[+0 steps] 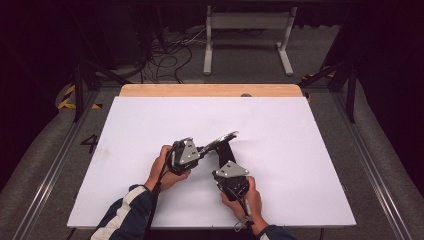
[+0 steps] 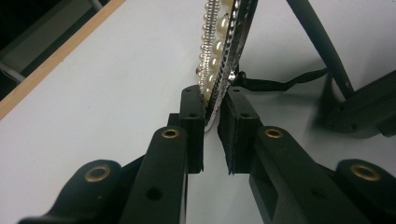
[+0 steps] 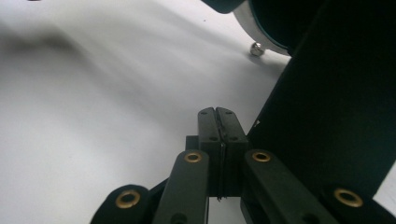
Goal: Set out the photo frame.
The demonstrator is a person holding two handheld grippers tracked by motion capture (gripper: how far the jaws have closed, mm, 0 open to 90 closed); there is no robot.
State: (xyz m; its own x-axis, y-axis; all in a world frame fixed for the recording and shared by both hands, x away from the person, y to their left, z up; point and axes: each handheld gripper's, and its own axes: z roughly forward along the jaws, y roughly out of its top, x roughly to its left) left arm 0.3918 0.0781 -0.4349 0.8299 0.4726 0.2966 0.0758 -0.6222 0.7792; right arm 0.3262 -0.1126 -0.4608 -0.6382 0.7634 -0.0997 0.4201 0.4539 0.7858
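Nearest, the right gripper (image 3: 218, 112) has its jaws pressed together, empty, beside a black stand panel (image 3: 327, 116). Beyond, the left gripper (image 2: 215, 109) clamps the pearl-and-silver beaded rim of a round framed mirror (image 2: 223, 42) propped above the white tabletop (image 1: 300, 150). It looks stiff, light and fragile; the rim seems the safest hold.

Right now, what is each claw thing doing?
Left gripper: closed on the edge of the pearl-trimmed frame.
Right gripper: shut, nothing visible between its jaws.
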